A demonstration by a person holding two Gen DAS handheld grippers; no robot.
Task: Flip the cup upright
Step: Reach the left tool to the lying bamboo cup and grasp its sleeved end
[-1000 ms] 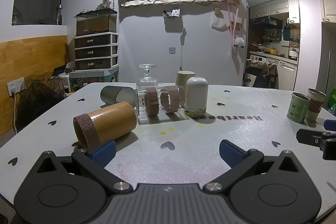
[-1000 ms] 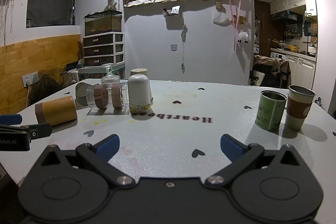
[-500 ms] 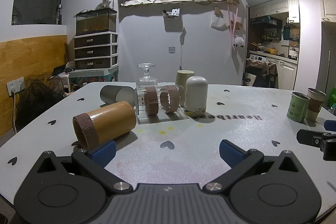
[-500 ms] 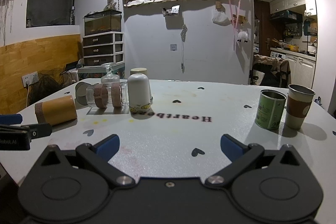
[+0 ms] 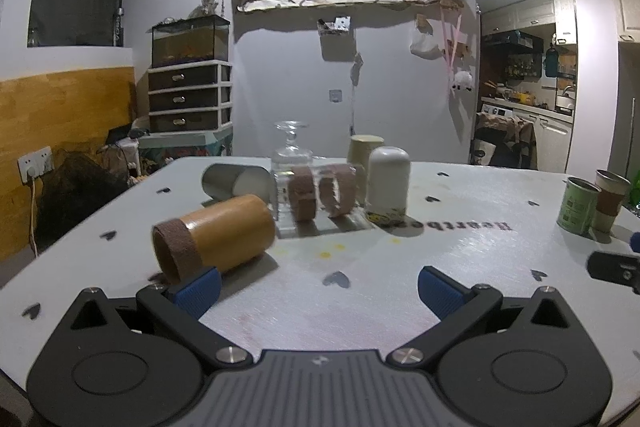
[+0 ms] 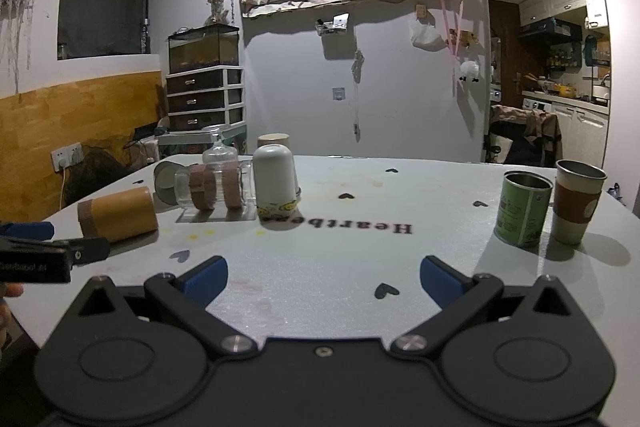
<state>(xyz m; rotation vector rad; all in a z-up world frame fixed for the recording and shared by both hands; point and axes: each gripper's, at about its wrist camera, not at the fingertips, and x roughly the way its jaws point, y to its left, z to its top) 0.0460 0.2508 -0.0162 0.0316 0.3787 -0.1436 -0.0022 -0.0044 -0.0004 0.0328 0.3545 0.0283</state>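
Observation:
A bamboo cup [image 5: 216, 237] with a brown band at its mouth lies on its side on the white table [image 5: 360, 291], just ahead of my left gripper's left finger; it also shows in the right wrist view [image 6: 118, 213]. My left gripper [image 5: 318, 289] is open and empty. My right gripper [image 6: 322, 277] is open and empty over the table's near middle. A steel cup [image 5: 236, 181] and a clear glass mug [image 5: 316, 193] with two brown bands lie on their sides behind. A white cup [image 5: 388, 185] stands upside down.
An upside-down stemmed glass [image 5: 292, 147] and a beige cup [image 5: 364, 151] stand at the back. A green can [image 6: 522, 209] and a sleeved steel cup [image 6: 578, 201] stand upright on the right. The left gripper's side [image 6: 48, 253] shows at the right view's left edge.
My left gripper has crept slightly forward and left, so the bamboo cup sits a little closer to its left finger. The right gripper has not moved.

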